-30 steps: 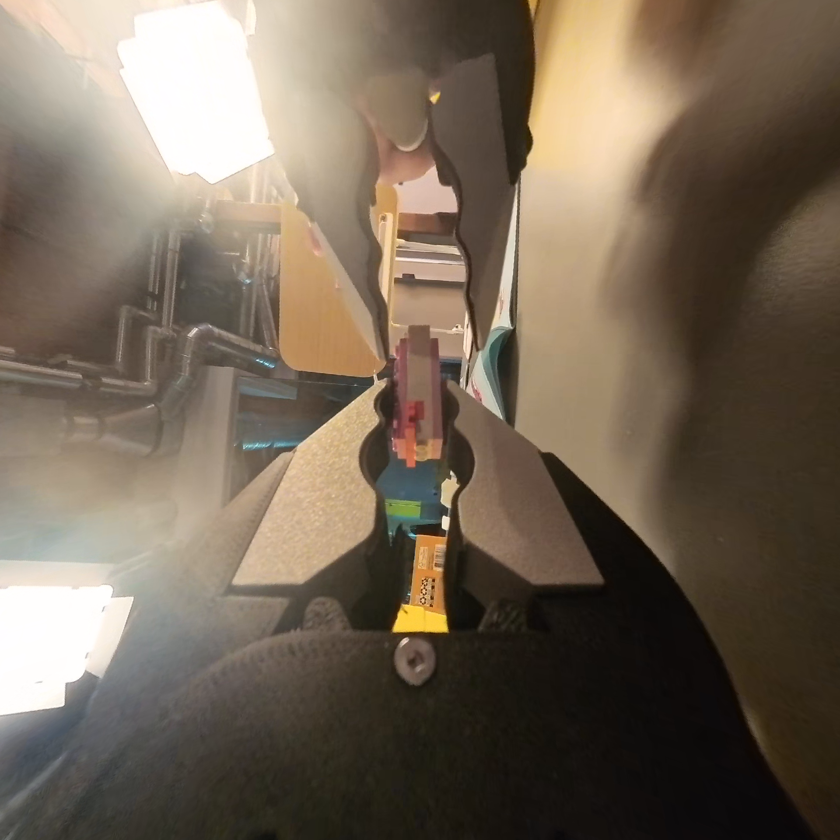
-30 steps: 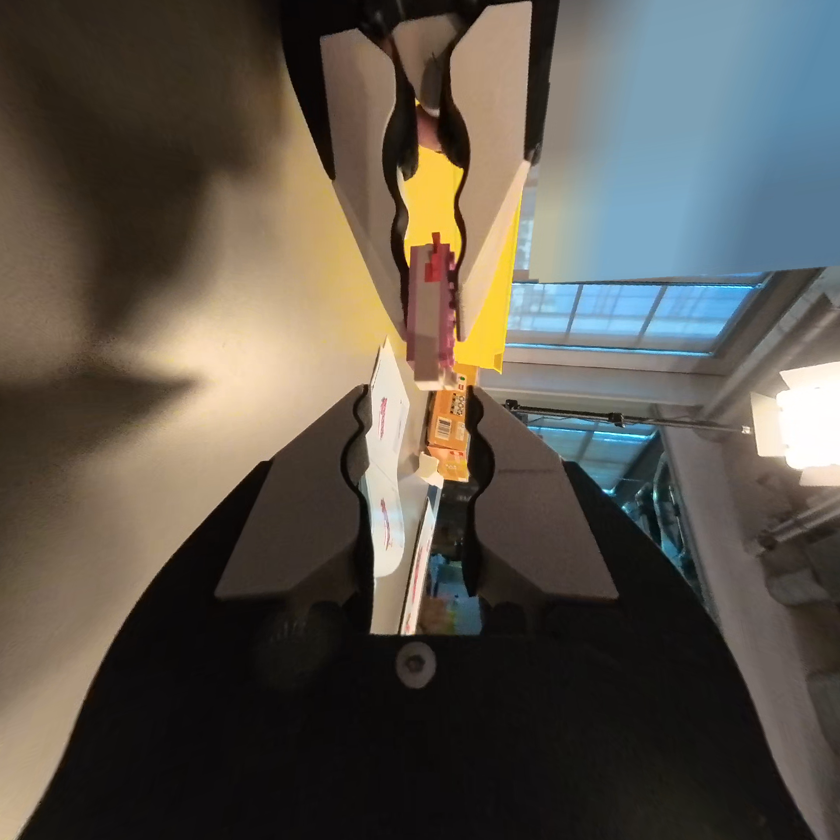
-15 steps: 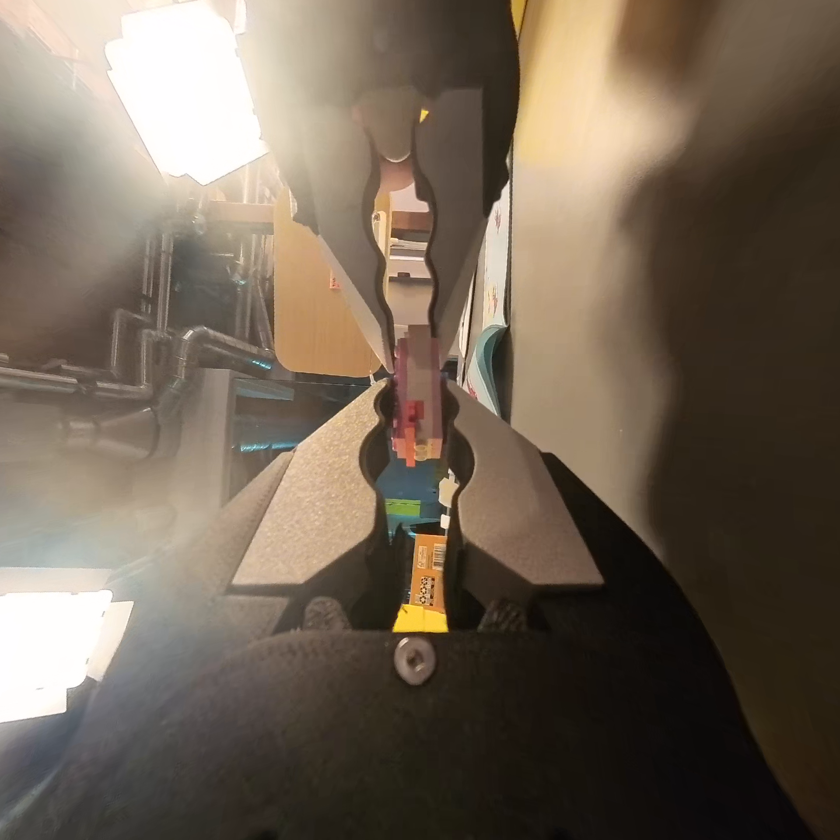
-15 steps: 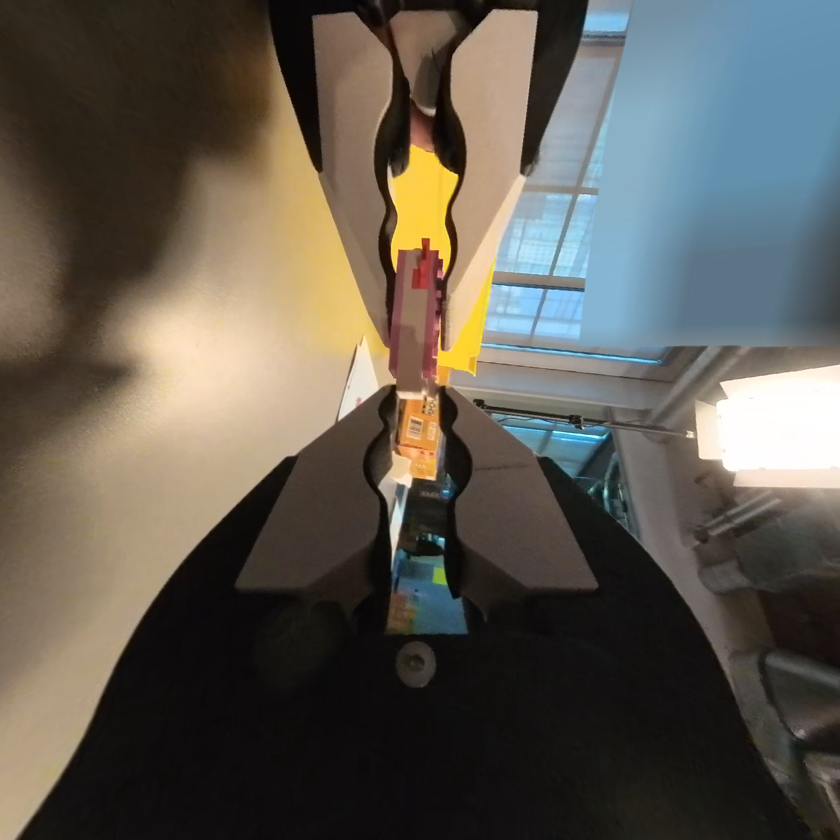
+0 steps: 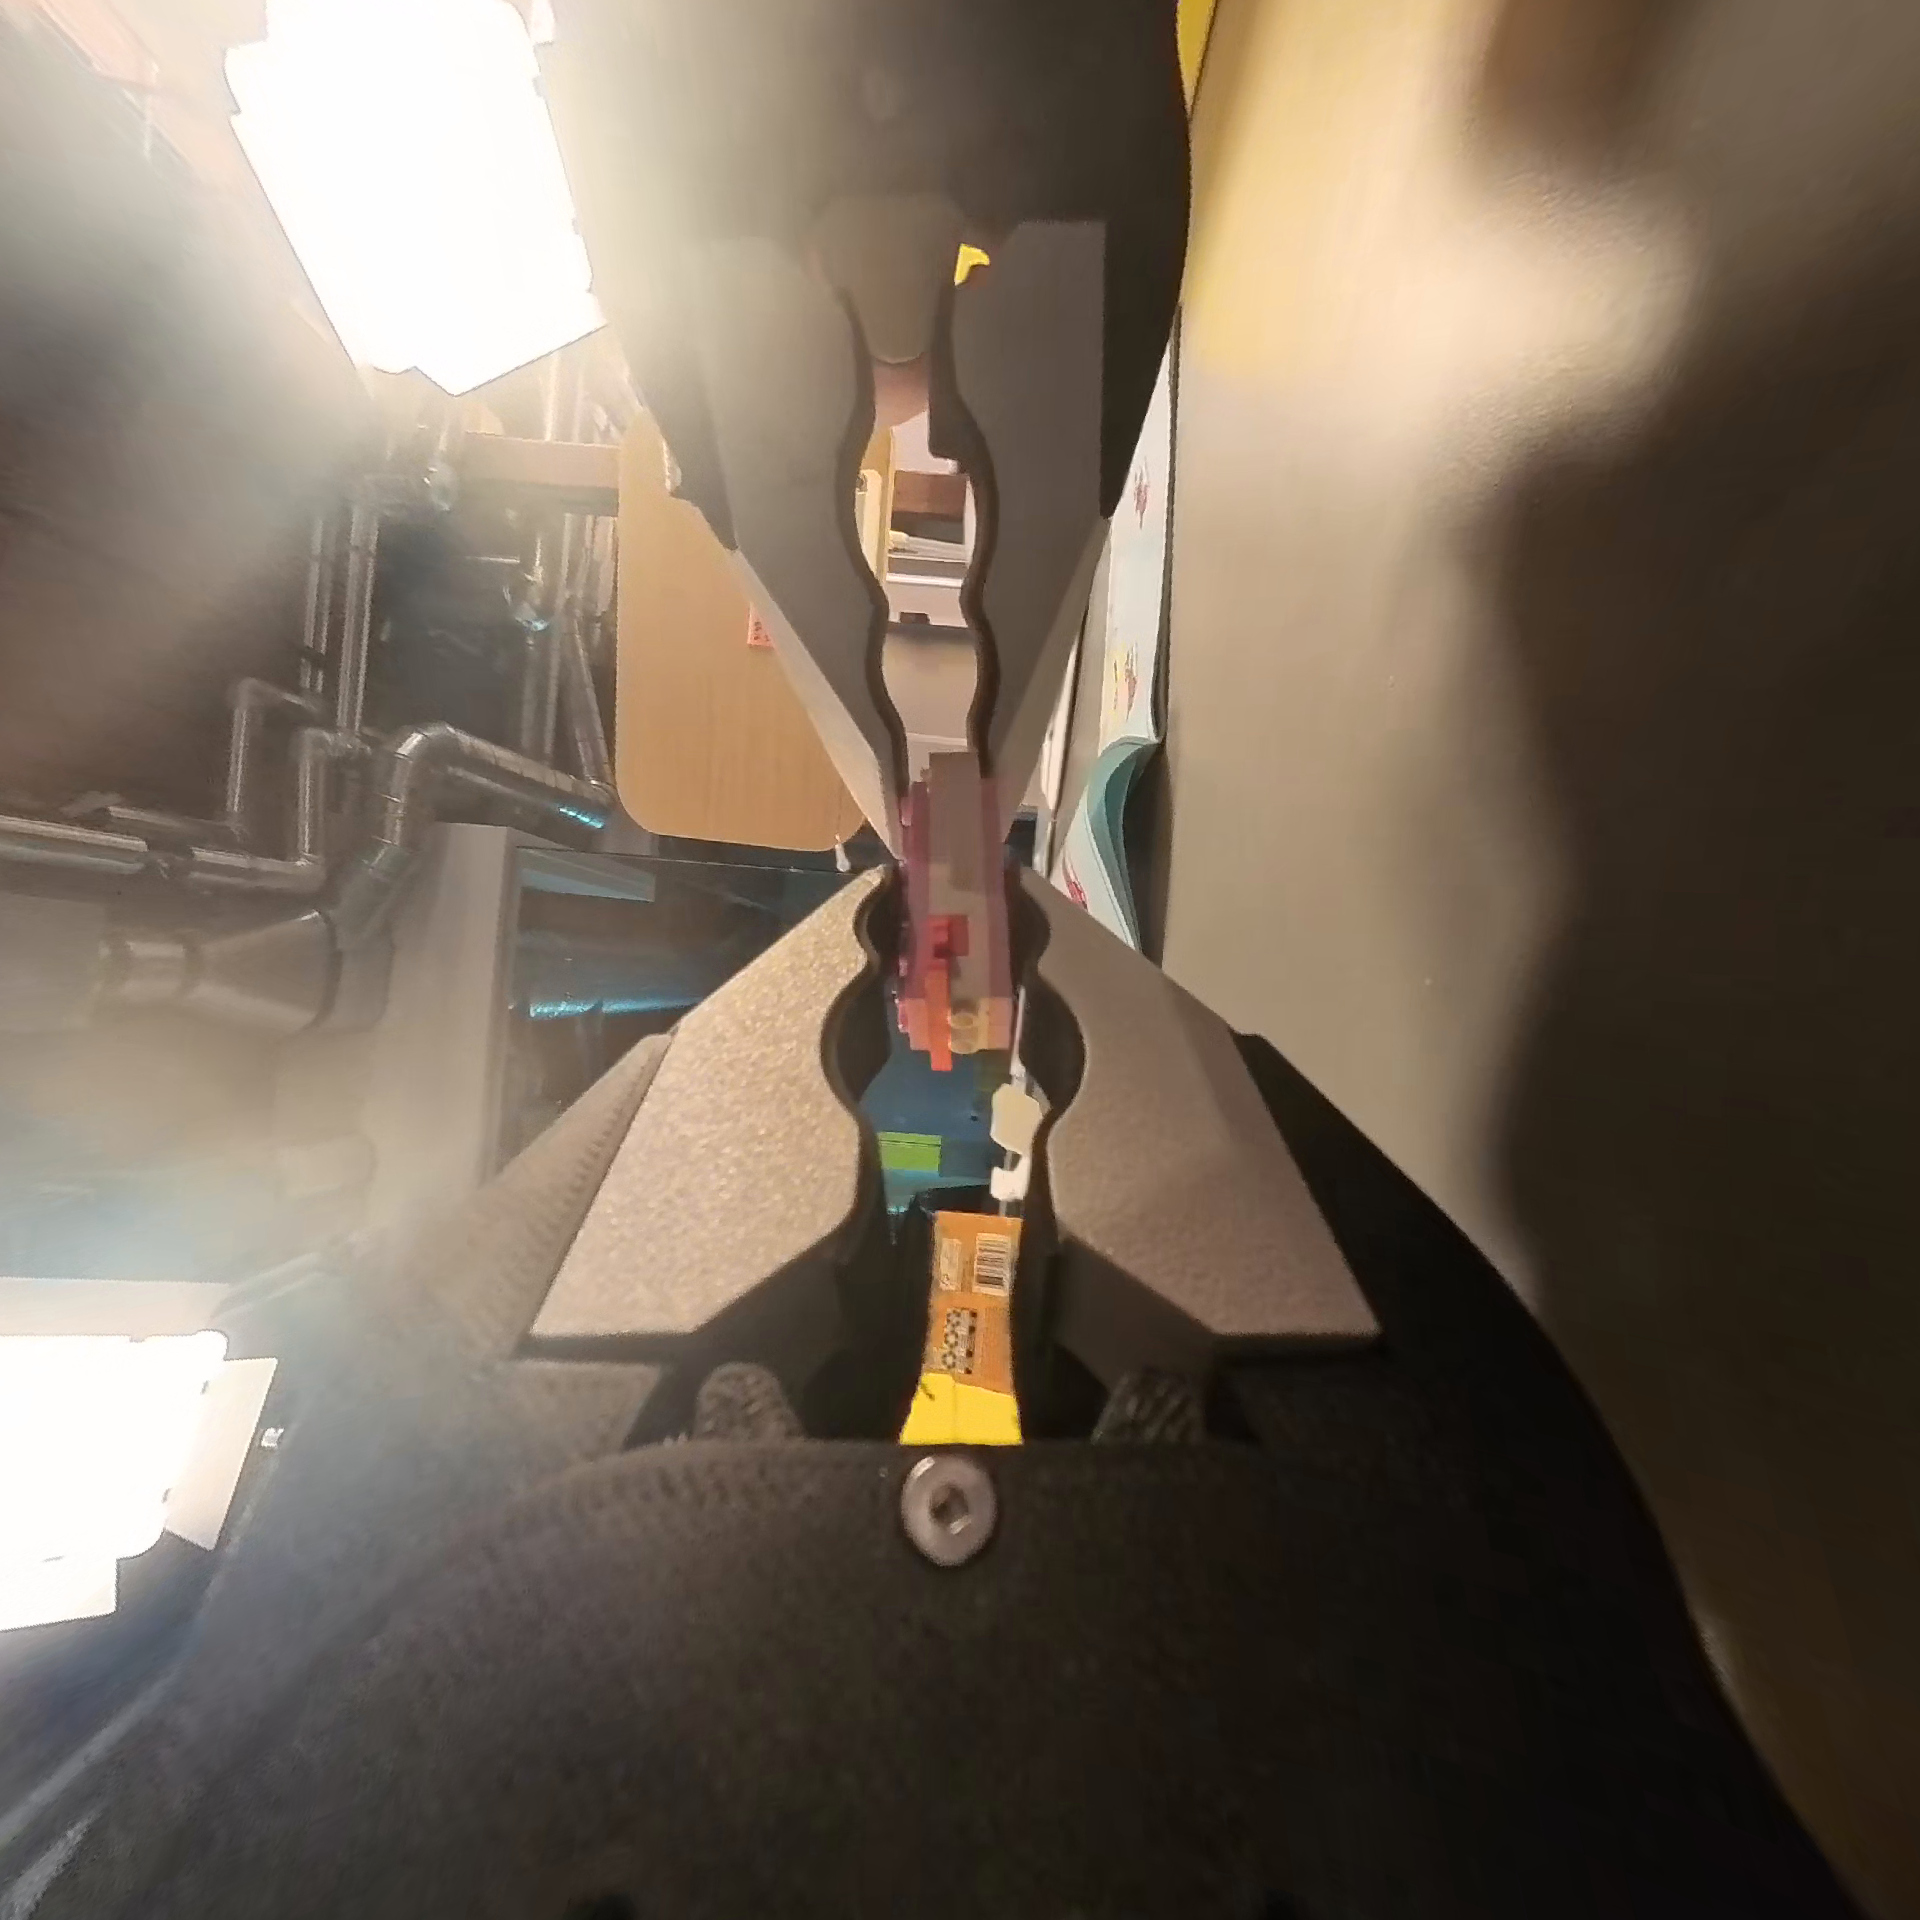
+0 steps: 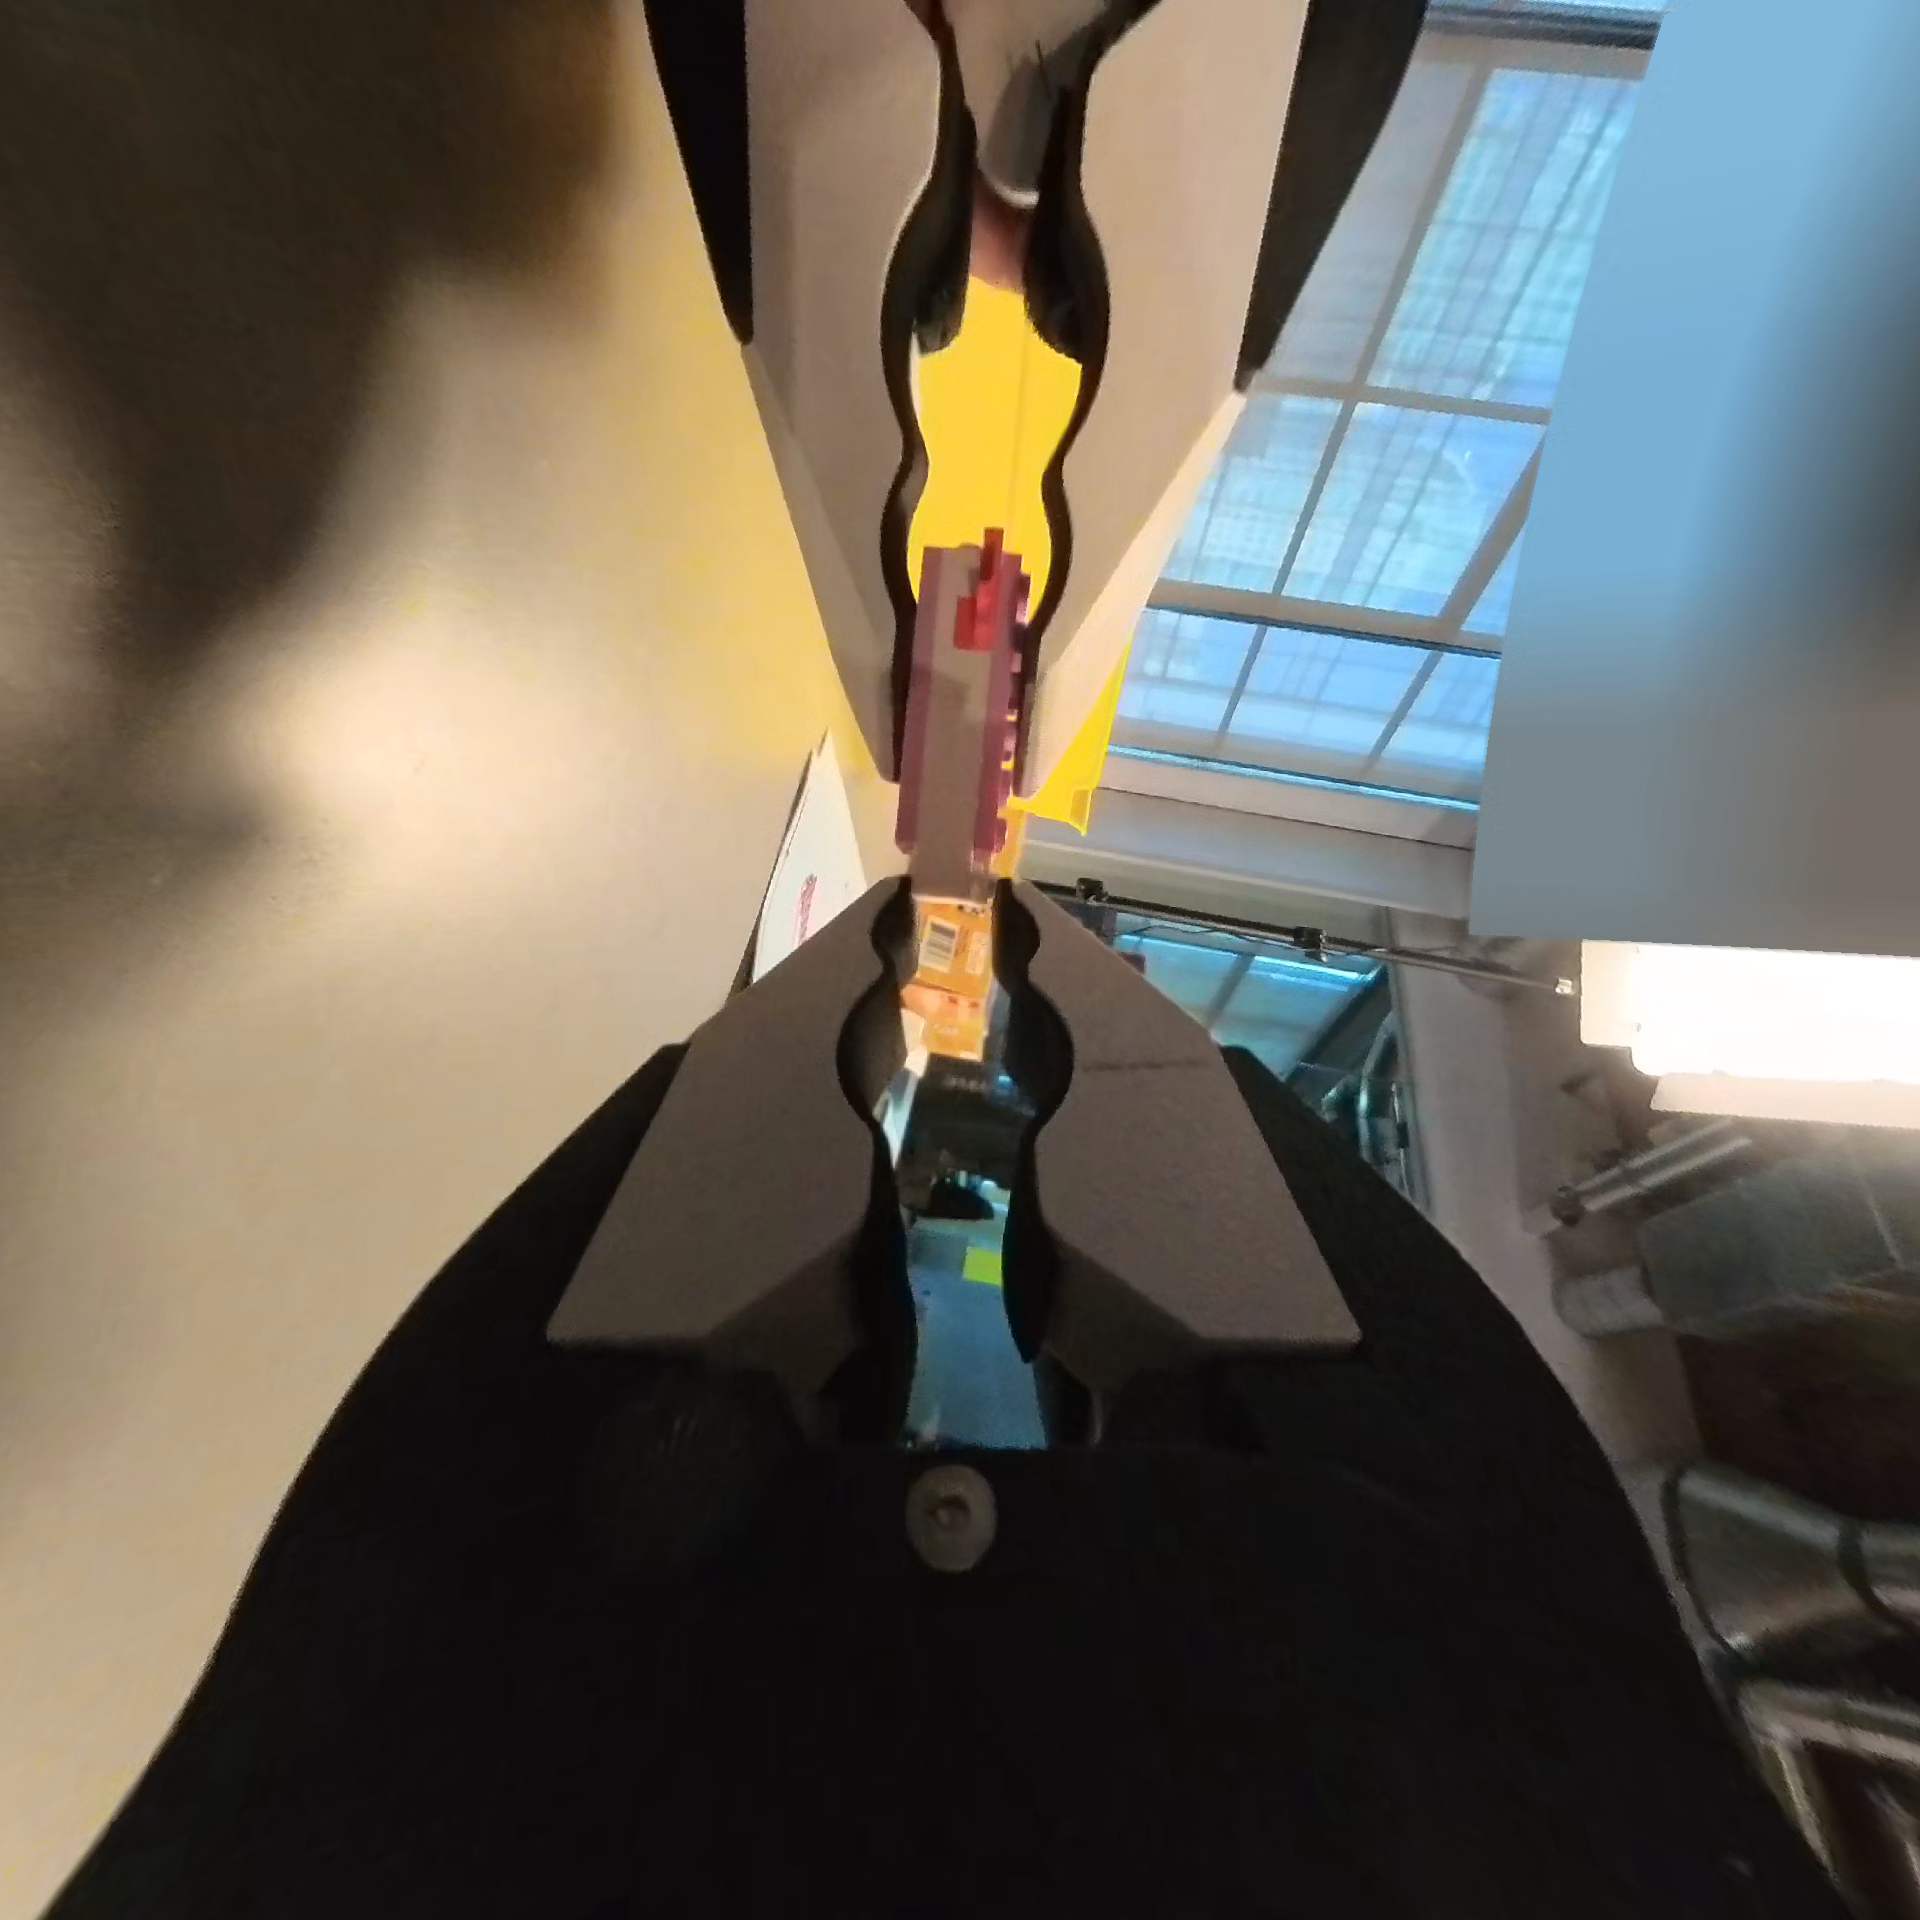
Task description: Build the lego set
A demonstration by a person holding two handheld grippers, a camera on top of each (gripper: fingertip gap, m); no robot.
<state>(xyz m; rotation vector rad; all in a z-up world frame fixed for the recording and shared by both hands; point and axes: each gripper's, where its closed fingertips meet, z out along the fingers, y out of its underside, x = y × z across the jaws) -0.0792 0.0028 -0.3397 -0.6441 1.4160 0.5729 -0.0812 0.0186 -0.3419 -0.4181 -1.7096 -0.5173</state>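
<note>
A pale tabletop fills one side of both wrist views. Left tongs and right tongs meet tip to tip in mid-air, both clamped on opposite ends of one small purple-and-grey brick model with red pieces, beside an orange box.

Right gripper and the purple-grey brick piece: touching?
Touching. In the left wrist view the right gripper has both fingertips against the brick piece's far end.
</note>
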